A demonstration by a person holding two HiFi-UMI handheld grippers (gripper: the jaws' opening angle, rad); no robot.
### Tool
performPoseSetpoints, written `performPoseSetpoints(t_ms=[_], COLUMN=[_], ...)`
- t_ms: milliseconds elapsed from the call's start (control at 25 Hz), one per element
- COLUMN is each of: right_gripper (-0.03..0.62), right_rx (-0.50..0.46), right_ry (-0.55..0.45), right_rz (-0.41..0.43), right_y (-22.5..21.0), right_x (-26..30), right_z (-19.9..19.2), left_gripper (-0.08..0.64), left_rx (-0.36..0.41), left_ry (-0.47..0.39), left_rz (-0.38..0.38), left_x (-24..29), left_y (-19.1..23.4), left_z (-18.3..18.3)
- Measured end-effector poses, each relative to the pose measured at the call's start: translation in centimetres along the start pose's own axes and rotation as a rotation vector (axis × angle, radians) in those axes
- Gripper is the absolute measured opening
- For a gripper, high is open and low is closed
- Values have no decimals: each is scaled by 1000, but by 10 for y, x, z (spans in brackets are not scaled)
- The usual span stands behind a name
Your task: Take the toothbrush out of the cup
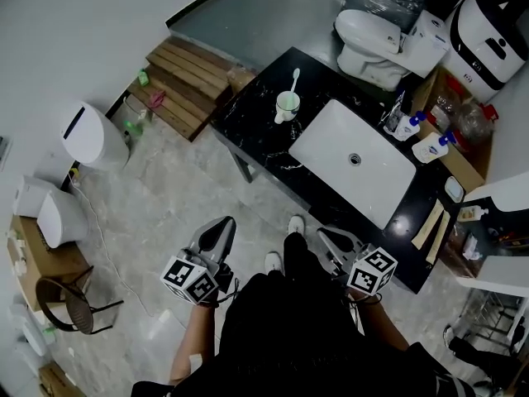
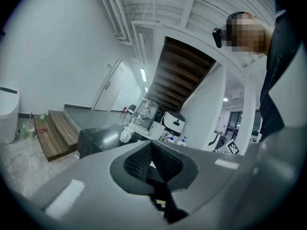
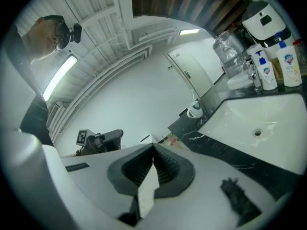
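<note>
Before the counter, head view, arms: both forearms are bent in close to the torso, one hand behind each marker cube. The left gripper (image 1: 221, 224) and right gripper (image 1: 325, 236) point ahead toward the black counter (image 1: 248, 118), the left over the floor, the right near the front edge.
Head view, cup: the white cup (image 1: 287, 104) stands upright on the counter's left end, beside the white sink basin (image 1: 331, 135) and well apart from both grippers.
Head view, toothbrush: the toothbrush (image 1: 295, 78) stands in the cup, its upper end leaning out above the rim.
Left gripper view, pose: the gripper is tilted upward toward the wall, the ceiling and the underside of a staircase (image 2: 180, 75); the counter (image 2: 93, 138) lies low and far off.
Left gripper view, jaws: the ribbed pads are pressed together at the tips, with nothing between them.
Left gripper view, cup: too small to single out.
Right gripper view, pose: the gripper is aimed along the counter, with the sink basin (image 3: 268, 116) at right and the left gripper (image 3: 117, 134) at left.
Right gripper view, cup: the cup (image 3: 194, 110) and the toothbrush (image 3: 194, 98) in it stand far beyond the tips, slightly right of them.
Right gripper view, jaws: the tips are closed against each other and grasp nothing.
</note>
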State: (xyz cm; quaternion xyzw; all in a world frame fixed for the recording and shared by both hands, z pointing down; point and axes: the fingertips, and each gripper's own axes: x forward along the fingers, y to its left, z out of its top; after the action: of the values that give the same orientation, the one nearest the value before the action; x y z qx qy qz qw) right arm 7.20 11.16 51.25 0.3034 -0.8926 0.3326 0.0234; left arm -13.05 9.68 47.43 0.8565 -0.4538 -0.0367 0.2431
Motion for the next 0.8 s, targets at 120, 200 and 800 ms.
performPoseSetpoints(t_ms=[120,200,800], right_gripper=[14,14,14], right_rx=[3,4,15], right_ry=[6,6,-22], right_rz=[18,25,23], right_y=[-16,-27,-110], right_x=[12,18,56], right_z=[13,21,92], left_gripper=[9,9,9], left_rx=[-5,6,8], left_ry=[7,11,10], left_rz=[19,11,12], left_x=[20,33,125], left_y=[5,7,31], left_z=[9,12,53])
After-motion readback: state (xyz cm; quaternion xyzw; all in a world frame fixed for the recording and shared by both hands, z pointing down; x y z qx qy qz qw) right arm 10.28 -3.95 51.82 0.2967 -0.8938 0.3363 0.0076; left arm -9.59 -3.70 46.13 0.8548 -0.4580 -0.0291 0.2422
